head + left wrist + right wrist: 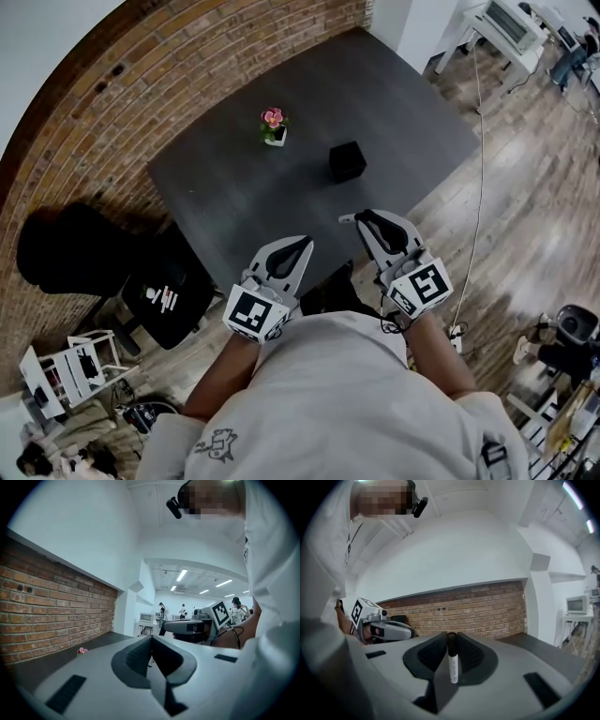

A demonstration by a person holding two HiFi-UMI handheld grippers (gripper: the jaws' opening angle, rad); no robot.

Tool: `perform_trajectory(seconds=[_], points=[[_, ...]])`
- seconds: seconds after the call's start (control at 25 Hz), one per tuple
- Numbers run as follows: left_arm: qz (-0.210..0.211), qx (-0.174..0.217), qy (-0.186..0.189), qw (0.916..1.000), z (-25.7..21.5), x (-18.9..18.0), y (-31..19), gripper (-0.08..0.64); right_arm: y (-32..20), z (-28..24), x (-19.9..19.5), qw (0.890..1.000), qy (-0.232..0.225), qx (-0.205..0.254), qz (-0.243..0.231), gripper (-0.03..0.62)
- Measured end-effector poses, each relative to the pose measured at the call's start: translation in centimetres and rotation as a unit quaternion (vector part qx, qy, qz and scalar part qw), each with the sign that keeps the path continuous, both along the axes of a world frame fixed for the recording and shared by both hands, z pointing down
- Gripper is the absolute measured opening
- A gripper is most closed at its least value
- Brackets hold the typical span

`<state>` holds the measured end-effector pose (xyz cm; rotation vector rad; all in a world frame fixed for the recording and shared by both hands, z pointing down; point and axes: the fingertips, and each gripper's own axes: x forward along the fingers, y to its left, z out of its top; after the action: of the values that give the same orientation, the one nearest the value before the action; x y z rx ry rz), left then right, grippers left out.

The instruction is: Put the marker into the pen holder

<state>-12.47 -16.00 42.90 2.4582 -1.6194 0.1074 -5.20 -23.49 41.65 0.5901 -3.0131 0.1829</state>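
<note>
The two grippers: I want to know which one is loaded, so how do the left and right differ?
The left gripper has its jaws together on nothing; the right gripper is clamped on a black-capped white marker. In the head view the right gripper reaches further over the table than the left gripper. Both hover at the table's near corner, short of the pen holder.

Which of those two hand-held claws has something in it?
The right gripper: a black-capped white marker is clamped in its jaws. The left gripper is shut, empty.
</note>
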Motion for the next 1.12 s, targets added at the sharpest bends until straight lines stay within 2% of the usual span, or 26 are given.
perform_trajectory(seconds=[0.36,0.8,1.12], points=[[-0.011,-0.022,0.009,0.9997,2.1,0.5,-7.6,0.011,-8.1,2.3,-0.2,0.999,0.024,-0.016,-0.015,0.073],[-0.038,-0.021,0.011,0.999,3.1,0.5,-16.6,0.011,-16.9,5.9,-1.8,0.998,0.041,-0.035,-0.044,0.073],[-0.049,-0.06,0.002,0.997,6.9,-0.2,-20.4,0.011,-20.3,9.8,-3.4,0.994,0.062,-0.051,-0.067,0.074]])
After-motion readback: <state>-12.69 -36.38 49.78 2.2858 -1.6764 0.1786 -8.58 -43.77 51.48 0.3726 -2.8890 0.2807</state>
